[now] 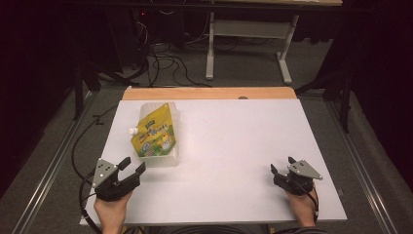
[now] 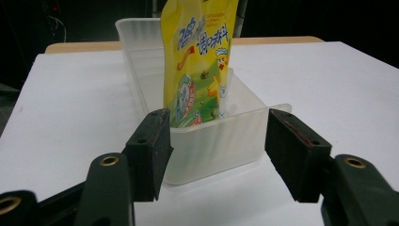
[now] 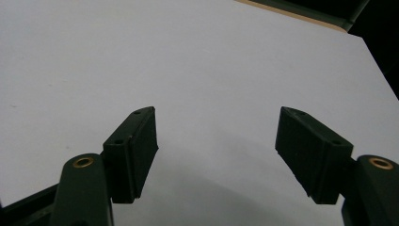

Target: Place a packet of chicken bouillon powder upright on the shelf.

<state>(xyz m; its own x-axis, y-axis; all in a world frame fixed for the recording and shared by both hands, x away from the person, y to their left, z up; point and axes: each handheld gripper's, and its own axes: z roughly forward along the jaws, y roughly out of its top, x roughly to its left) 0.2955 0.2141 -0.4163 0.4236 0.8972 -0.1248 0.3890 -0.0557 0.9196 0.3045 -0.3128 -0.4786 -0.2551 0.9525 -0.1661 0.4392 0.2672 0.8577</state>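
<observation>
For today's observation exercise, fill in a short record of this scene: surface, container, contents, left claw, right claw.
surface: white table
container: clear plastic bin, on the left part of the table
contents: yellow spouted pouch leaning in the bin, white cap to the left in the high view
left claw: open, jaws facing the bin's near end, not touching it
right claw: open, over bare table, nothing between its jaws

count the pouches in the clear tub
1: a yellow spouted pouch stands in the translucent plastic tub at the table's left, just ahead of the left gripper. Nothing else shows through the tub's walls.
</observation>
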